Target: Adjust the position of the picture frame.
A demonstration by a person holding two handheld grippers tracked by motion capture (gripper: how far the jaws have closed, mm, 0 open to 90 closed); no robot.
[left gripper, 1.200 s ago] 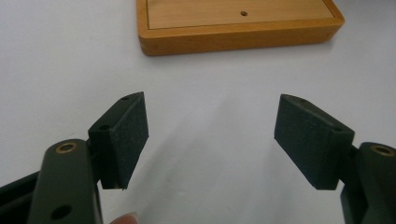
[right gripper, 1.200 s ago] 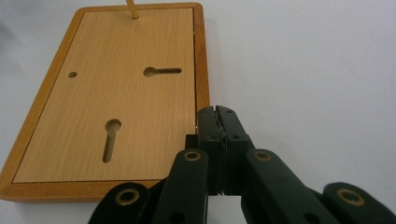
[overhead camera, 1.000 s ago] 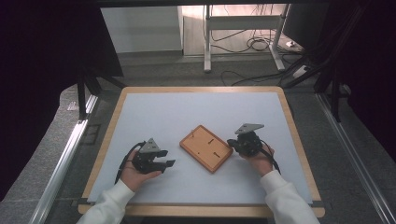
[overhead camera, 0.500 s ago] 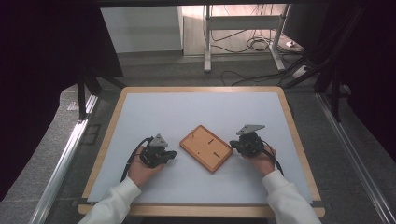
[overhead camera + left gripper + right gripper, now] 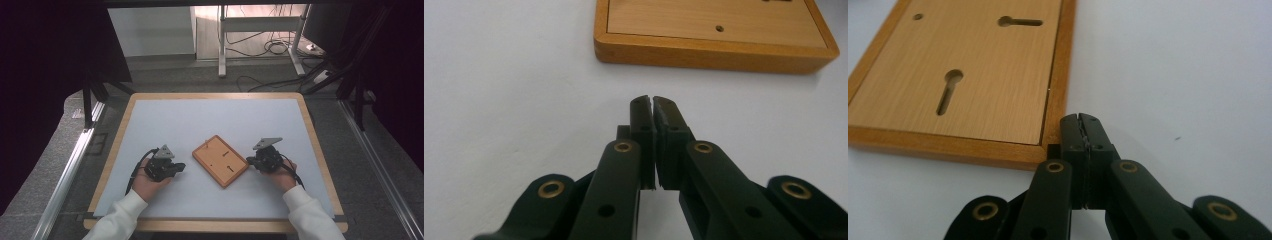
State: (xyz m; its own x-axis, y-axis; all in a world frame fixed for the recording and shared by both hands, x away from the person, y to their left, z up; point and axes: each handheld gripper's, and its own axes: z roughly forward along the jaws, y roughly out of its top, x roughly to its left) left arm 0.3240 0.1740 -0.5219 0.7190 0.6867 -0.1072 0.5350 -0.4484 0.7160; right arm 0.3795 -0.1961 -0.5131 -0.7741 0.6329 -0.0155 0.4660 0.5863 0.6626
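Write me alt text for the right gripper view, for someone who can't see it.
The right gripper, jaws shut with nothing between them, points at the corner of a flat wooden board lying on a white tabletop. The board has a raised rim, two keyhole-shaped slots and a small round hole.

One wooden board (image 5: 220, 160); two grippers, left (image 5: 172, 166), right (image 5: 255, 160); one table (image 5: 200, 120).
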